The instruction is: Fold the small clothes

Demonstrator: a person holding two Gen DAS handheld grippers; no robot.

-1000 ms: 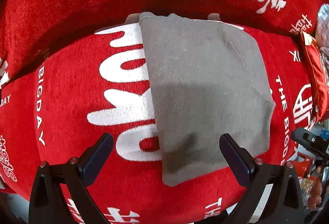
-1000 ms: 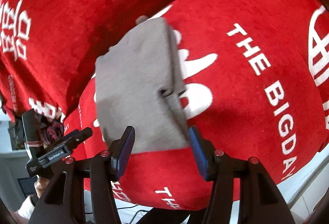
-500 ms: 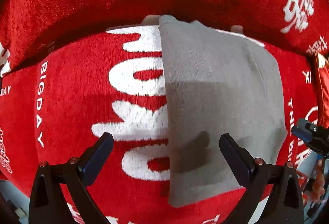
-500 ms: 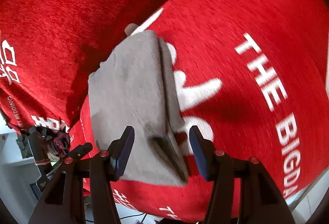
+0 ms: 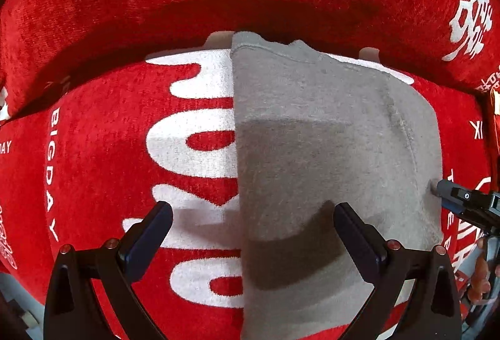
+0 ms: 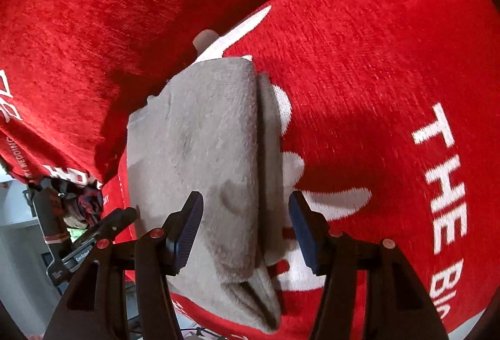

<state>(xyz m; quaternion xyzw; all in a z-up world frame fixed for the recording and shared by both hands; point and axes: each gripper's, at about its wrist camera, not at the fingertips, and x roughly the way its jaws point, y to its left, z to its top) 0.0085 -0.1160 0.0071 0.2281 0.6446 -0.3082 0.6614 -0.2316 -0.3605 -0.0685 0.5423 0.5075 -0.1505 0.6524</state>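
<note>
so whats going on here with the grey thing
A person holds a tool in each hand over a grey garment lying partly folded on a red cover with white lettering. The left tool is open above the garment's left edge. The right tool is open too, straddling the folded seam near the front edge. Neither grips the cloth yet.

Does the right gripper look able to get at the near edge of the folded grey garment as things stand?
Probably yes. The right gripper is open, its fingers straddle the grey garment lying on the red cover, and nothing sits between them and the cloth.
</note>
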